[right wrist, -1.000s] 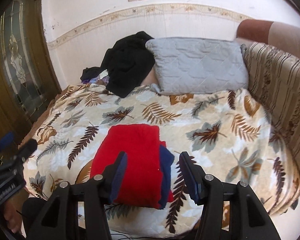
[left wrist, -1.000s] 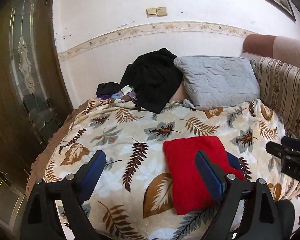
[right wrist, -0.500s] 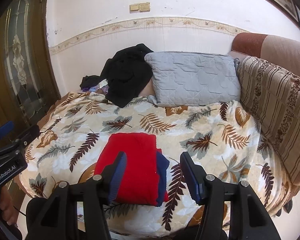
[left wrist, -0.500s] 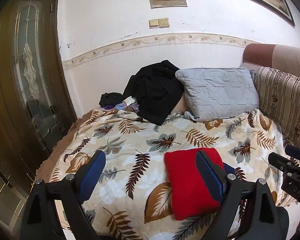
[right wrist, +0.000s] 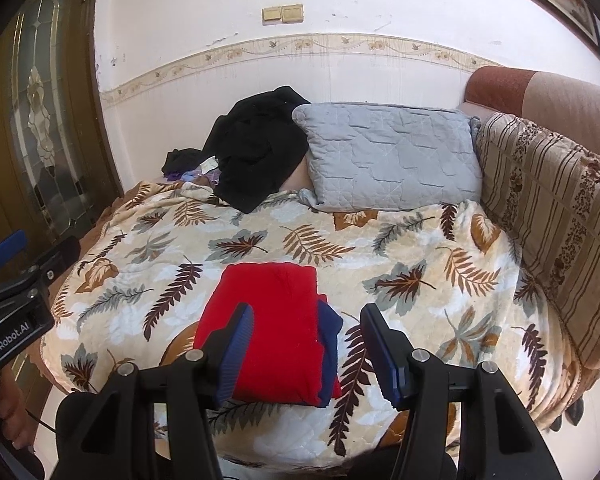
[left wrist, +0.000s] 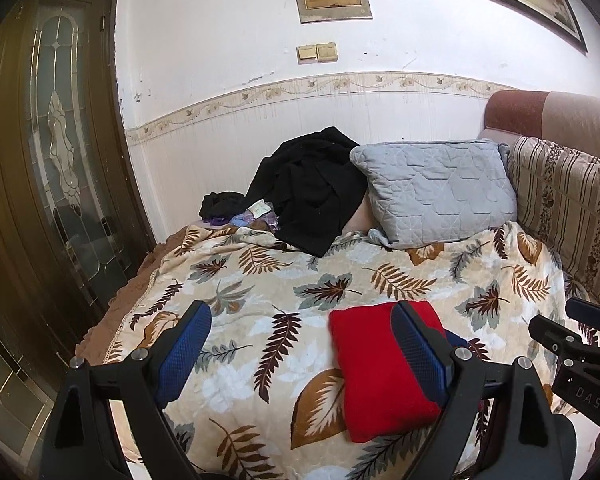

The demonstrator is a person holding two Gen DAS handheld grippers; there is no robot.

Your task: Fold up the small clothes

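Note:
A folded red garment (left wrist: 374, 368) with a blue edge (right wrist: 329, 332) lies flat on the leaf-print blanket (left wrist: 260, 280) near the bed's front edge; it also shows in the right wrist view (right wrist: 276, 320). My left gripper (left wrist: 300, 348) is open and empty, held above and in front of the bed, left of the garment. My right gripper (right wrist: 306, 344) is open and empty, held above the garment's near edge. Neither touches the cloth. The right gripper also shows at the right of the left wrist view (left wrist: 580, 344).
A grey quilted pillow (left wrist: 432, 188) and a pile of black clothes (left wrist: 312, 188) lie at the back by the white wall. A striped sofa back (right wrist: 548, 208) bounds the right side. A brown glass-panel door (left wrist: 52, 184) stands at the left.
Both grippers have pulled back and up from the bed, so the folded garment looks smaller and farther. The garment has not moved. Both stay open.

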